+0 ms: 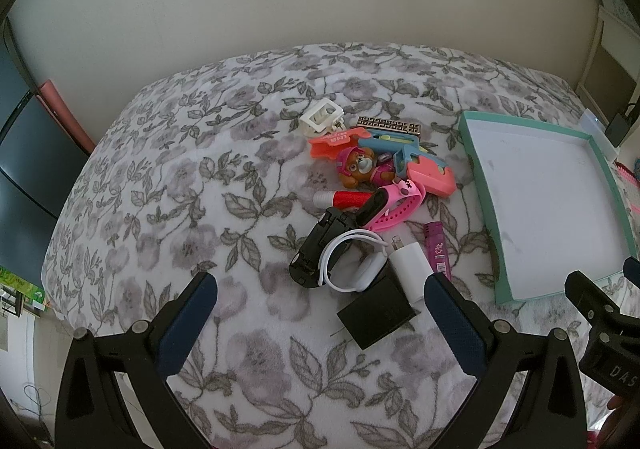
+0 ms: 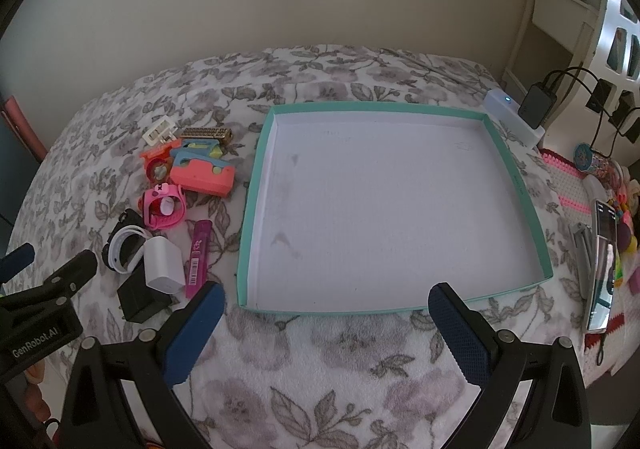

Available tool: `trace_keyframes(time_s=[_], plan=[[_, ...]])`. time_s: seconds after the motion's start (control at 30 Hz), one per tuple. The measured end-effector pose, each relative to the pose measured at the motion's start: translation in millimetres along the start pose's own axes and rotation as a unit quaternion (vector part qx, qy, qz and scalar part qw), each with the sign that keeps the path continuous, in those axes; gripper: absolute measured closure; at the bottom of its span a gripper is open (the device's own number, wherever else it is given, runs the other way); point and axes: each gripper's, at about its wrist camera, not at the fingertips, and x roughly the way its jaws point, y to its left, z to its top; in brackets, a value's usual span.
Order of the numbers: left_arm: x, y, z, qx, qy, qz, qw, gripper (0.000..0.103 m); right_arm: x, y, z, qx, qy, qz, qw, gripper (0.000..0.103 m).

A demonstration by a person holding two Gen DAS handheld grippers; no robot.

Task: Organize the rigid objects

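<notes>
A pile of small rigid objects lies on a floral blanket (image 1: 160, 185): a black charger (image 1: 376, 315), a white charger (image 1: 410, 263), a white cable coil (image 1: 352, 261), a pink watch (image 1: 394, 205), a purple lighter (image 1: 438, 247), a toy dog (image 1: 360, 167) and a coral toy (image 1: 430, 175). A shallow teal-rimmed box (image 2: 516, 165) with a bare white floor lies to their right. My left gripper (image 1: 320, 309) is open just in front of the black charger. My right gripper (image 2: 326, 313) is open at the box's near rim. Both are empty.
The pile also shows in the right wrist view, left of the box (image 2: 176, 209). A white device (image 2: 512, 121), cables, a phone (image 2: 602, 269) and toys crowd the bed's right edge. A dark screen (image 1: 24, 153) stands at the left. A wall is behind.
</notes>
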Motion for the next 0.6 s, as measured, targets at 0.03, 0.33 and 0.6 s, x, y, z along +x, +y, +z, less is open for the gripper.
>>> trace_keyframes(time_s=[0.03,0.33,0.6], plan=[[-0.1,-0.2,0.3,0.0,0.0,0.0,1.0,0.0,0.1,0.0,0.0,0.0,0.0,0.0,1.0,0.0],[0.0,-0.1,0.0,0.0,0.0,0.0,1.0,0.0,1.0,0.0,-0.3,-0.001,0.002,-0.001,1.0,0.0],[0.0,-0.6,0.8,0.0,0.001,0.0,1.0,0.0,1.4,0.6,-1.5,-0.003,0.002,-0.001,1.0,0.0]])
